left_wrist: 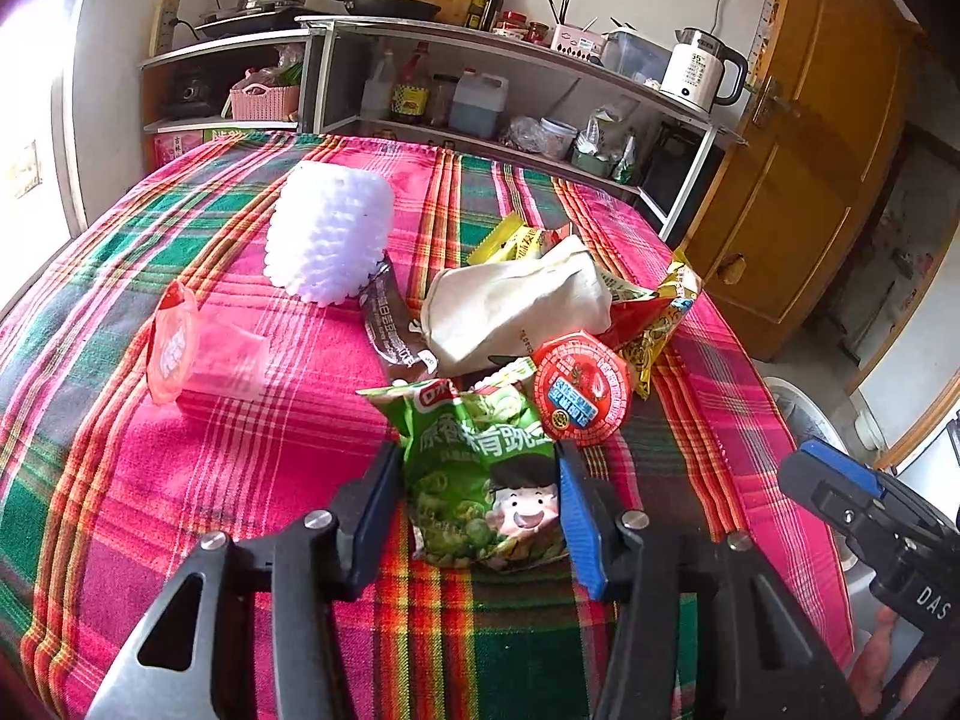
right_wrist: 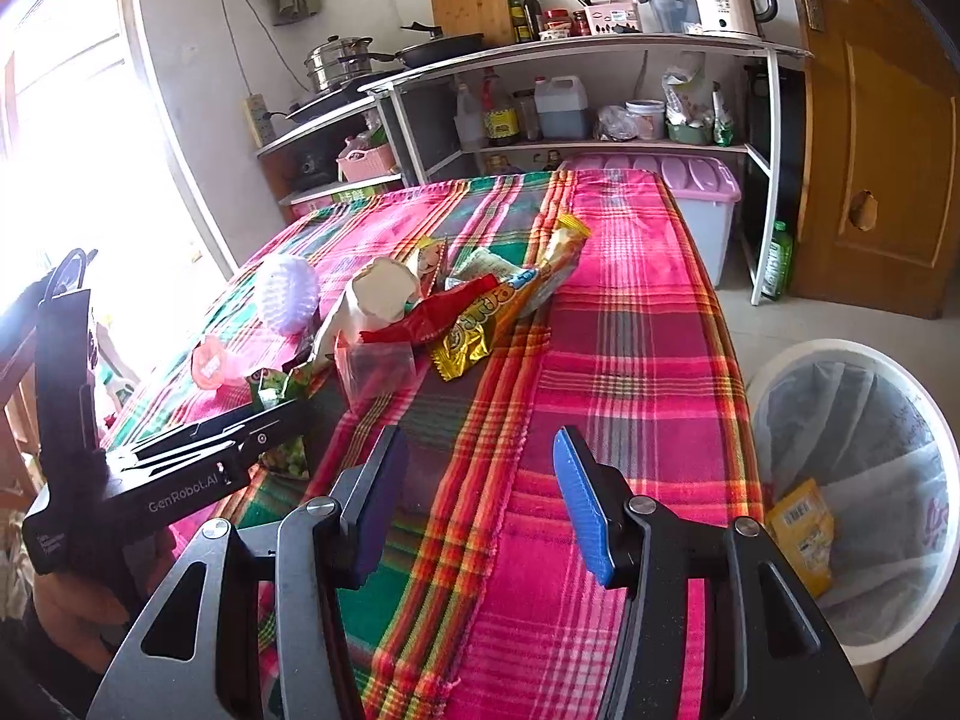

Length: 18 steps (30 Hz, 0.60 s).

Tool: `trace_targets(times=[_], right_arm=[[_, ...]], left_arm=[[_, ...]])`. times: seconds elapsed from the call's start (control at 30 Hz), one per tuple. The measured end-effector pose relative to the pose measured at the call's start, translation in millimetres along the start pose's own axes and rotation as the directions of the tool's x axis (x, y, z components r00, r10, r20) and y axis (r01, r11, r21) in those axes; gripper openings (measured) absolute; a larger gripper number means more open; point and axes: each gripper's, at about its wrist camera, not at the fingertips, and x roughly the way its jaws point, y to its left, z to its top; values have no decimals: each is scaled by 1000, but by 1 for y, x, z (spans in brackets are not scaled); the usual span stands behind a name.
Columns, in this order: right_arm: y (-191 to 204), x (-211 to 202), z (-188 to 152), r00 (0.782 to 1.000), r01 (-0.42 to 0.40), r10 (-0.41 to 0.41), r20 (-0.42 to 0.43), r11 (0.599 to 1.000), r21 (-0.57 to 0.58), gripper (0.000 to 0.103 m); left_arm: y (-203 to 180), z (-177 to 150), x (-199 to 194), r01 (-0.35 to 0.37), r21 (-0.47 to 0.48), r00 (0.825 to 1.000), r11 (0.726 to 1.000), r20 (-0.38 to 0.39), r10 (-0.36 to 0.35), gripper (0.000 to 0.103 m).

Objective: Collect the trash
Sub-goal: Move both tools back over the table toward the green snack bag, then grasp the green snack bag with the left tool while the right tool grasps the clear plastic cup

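A green snack bag (left_wrist: 480, 468) lies on the plaid tablecloth between the wide-apart fingers of my left gripper (left_wrist: 477, 486), which is open around it. Behind it lie a red sealed cup (left_wrist: 579, 387), a cream paper bag (left_wrist: 510, 312), a brown wrapper (left_wrist: 390, 330), yellow and red wrappers (left_wrist: 654, 324), a clear cup with a red lid (left_wrist: 198, 354) and a white foam net (left_wrist: 330, 234). My right gripper (right_wrist: 480, 492) is open and empty over the tablecloth's near edge. The left gripper (right_wrist: 210, 450) shows at its left, over the green bag (right_wrist: 276, 384).
A white trash bin (right_wrist: 852, 492) with a liner and a yellow packet inside stands on the floor right of the table. Kitchen shelves (right_wrist: 570, 96) with bottles, pans and a kettle stand behind the table. A wooden door (right_wrist: 870, 120) is at the right.
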Motion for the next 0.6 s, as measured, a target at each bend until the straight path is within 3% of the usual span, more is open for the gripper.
trace_targets(times=[0.33,0.6], right_arm=[[27,38,21,994,-89,86,-62,995,-51,52],[45,74,26,984,-107,89,-152,987,-116,58]], left_arm=[[20,-2,-14,37,-12,999,999,35,-36,42],[34,-2,-18,62,-21,997,998,45,-61,42]])
